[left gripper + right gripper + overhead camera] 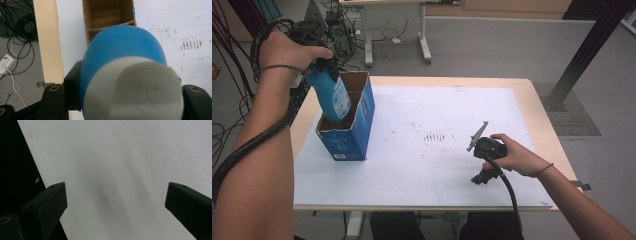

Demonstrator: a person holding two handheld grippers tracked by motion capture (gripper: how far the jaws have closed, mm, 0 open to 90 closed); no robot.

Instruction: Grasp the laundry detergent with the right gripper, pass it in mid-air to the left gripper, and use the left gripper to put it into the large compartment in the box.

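Both tongs differ: left gripper [328, 67] clamps the blue bottle [333, 97] over the box [357, 131], right gripper [478, 180] gapes.

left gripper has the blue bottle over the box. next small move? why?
Probably lower it a little further, straight down. The left gripper is shut on the blue bottle near its white cap, and the bottle's base already sits inside the open top of the blue cardboard box, tilted, not visibly resting on the bottom. The right gripper rests open on the white mat, out of the way.
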